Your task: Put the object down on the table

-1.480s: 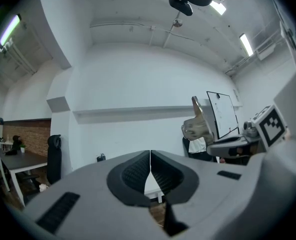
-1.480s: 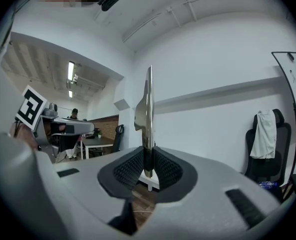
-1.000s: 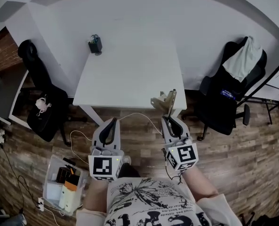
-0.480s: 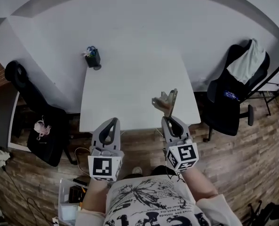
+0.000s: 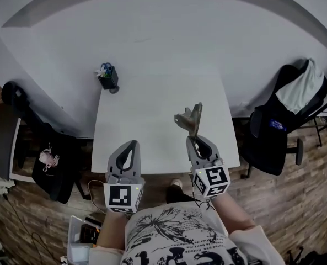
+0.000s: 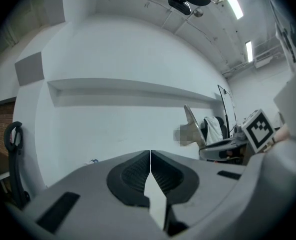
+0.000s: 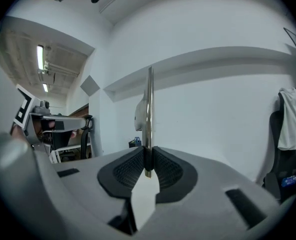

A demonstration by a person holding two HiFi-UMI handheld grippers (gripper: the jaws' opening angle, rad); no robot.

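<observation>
Metal object (image 5: 189, 118): a thin shaft with a flat, angled head, held upright. Your right hand-held gripper (image 5: 194, 139) pinches the shaft low down, jaws closed onto it, and the head stands clear above. Left hand-held gripper (image 5: 132, 144): jaws pressed together, nothing between them. Change noted: a second ago both grippers hung over the wooden floor (image 5: 273, 197), short of the desk (image 5: 152, 120). You have since carried them forward side by side, and both tips now sit over the desk's near edge. The object is out above the right half of the white top, not touching it. Meaning for the task: the carry looks all but done; by my reading, what remains is to lower and let go. Edges: the near edge runs just under both grippers and the right edge lies near the object, so a set-down a little further in and toward the middle would guard against it tipping off. Open room: the top is bare except for a pen holder (image 5: 108, 79) at the far left corner, well apart from the object. Surroundings: a dark chair (image 5: 44, 159) off the left side and a draped chair (image 5: 279, 131) with a pale garment over its back off the right side, neither in your path. A white wall (image 5: 163, 32) stands behind the far edge.
</observation>
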